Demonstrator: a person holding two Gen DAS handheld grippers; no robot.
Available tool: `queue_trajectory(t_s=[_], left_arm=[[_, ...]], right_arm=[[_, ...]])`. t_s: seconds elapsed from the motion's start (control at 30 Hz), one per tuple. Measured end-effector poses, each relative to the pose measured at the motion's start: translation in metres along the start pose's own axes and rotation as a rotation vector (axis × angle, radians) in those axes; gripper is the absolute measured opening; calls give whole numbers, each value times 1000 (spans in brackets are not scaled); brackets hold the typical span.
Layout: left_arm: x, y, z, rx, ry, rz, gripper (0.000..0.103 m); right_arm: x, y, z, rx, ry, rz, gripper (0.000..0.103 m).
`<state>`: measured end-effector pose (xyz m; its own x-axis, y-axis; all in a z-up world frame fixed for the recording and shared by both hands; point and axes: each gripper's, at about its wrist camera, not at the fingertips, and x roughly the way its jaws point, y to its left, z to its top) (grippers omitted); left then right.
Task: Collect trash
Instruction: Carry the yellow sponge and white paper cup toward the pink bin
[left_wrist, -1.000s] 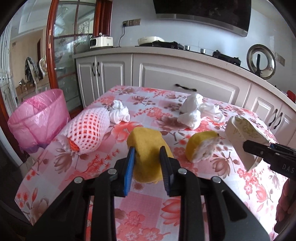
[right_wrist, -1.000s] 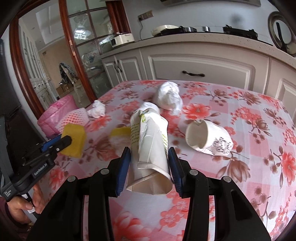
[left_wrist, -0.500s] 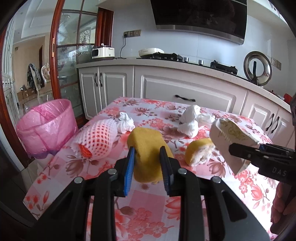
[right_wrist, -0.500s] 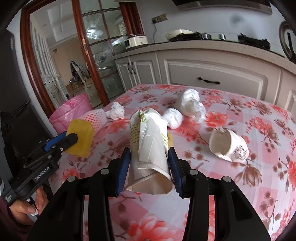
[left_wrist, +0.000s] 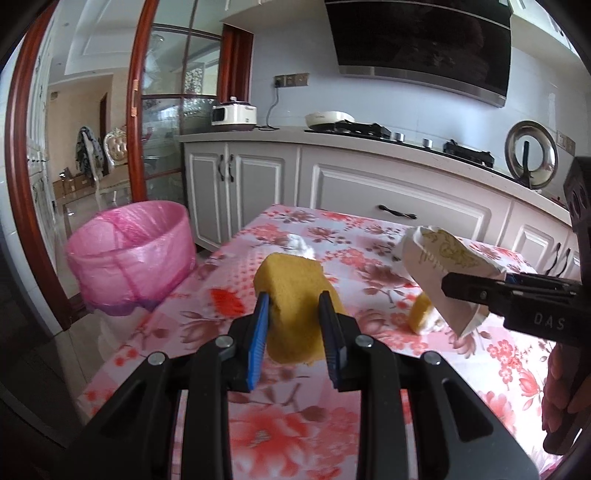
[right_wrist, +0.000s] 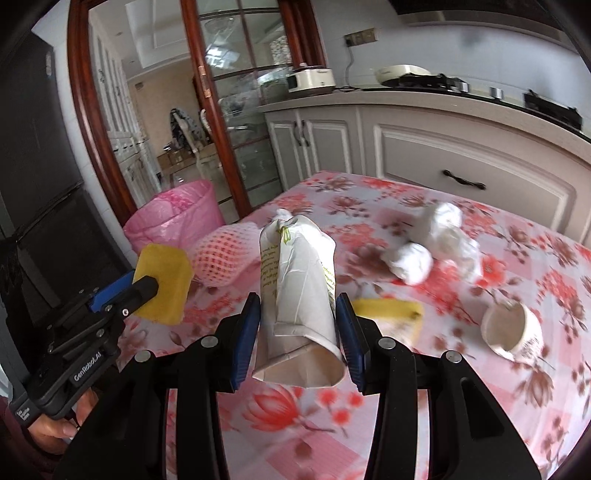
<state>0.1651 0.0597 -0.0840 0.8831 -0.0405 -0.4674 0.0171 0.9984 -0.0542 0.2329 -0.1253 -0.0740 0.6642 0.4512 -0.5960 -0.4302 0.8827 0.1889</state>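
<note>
above floral table (right_wrist: 517, 398), each tool gripping lengthwise: left (left_wrist: 295, 306) sponge (left_wrist: 295, 295), right (right_wrist: 297, 314) cup (right_wrist: 299, 295)

Bright, even daylight; soft shadows. Strong fisheye bending, dark vignetted corners. Motion blur across pink floral tablecloth (right_wrist: 461, 369); glare on glass doors (right_wrist: 236, 92).

Two yellow sponge pieces: one (right_wrist: 162, 282) between the left tongs, one (right_wrist: 388, 314) on the table just beyond the right tongs. Two paper cups: one (right_wrist: 299, 295) in the right tongs, one (right_wrist: 511, 330) lying right of them. Two white tissue wads (right_wrist: 408, 262) (right_wrist: 448, 229) farther ahead. One pink net sleeve (right_wrist: 225, 254), one pink-lined bin (right_wrist: 177, 218).
</note>
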Motion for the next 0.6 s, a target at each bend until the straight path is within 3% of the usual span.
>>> queue_trajectory(t_s=[0.6], left_arm=[[-2, 116, 23, -139, -41, 184, 27]], right_arm=[[79, 92, 67, -155, 1, 158, 42]])
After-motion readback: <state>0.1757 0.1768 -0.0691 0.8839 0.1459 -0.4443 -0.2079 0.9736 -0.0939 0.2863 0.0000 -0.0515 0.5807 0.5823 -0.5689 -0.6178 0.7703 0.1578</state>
